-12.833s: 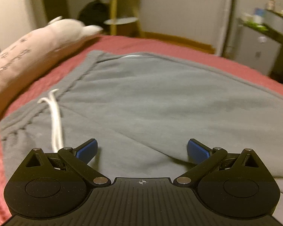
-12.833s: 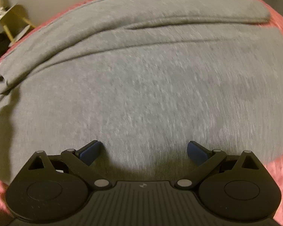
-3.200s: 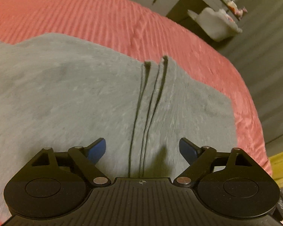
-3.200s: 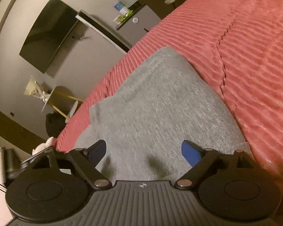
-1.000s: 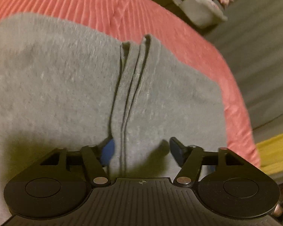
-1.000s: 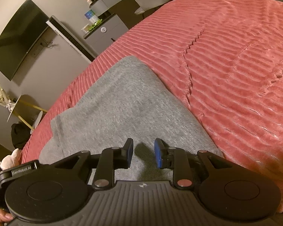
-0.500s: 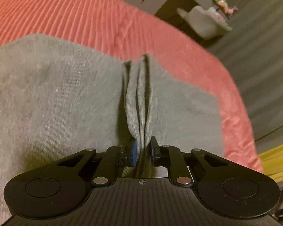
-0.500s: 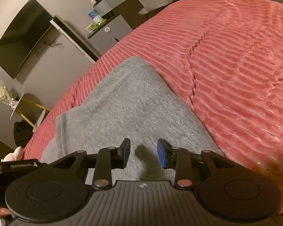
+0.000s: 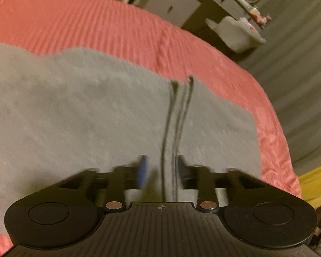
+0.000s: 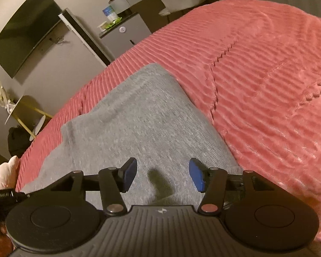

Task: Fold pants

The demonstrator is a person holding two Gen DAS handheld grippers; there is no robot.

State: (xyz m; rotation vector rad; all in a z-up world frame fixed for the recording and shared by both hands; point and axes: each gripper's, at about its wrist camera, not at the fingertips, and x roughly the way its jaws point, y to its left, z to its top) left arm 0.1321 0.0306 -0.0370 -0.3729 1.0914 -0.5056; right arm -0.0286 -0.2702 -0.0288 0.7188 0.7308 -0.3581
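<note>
The grey pants (image 9: 85,111) lie folded on a pink ribbed bedspread (image 9: 96,21). Their stacked layer edges (image 9: 177,111) run as dark lines away from my left gripper (image 9: 161,169). Its jaws are opening and blurred, and the edges run between the pads without being pinched. In the right wrist view the pants (image 10: 139,111) form a flat folded panel with a corner toward the far side. My right gripper (image 10: 163,176) hovers just above this panel. Its jaws are opening too, with only flat cloth below them.
The bedspread (image 10: 267,75) stretches wide to the right of the pants. Beyond the bed stand a grey cabinet (image 10: 124,34), a white chair (image 9: 237,32), a wall TV (image 10: 25,30) and a yellow side table (image 10: 25,111). A pink plush toy (image 10: 6,171) lies at the left.
The left jaws were shut on the stacked edges half a second ago; they have parted and the layers have dropped flat. The left gripper drew back and up. The right jaws have spread wider.
</note>
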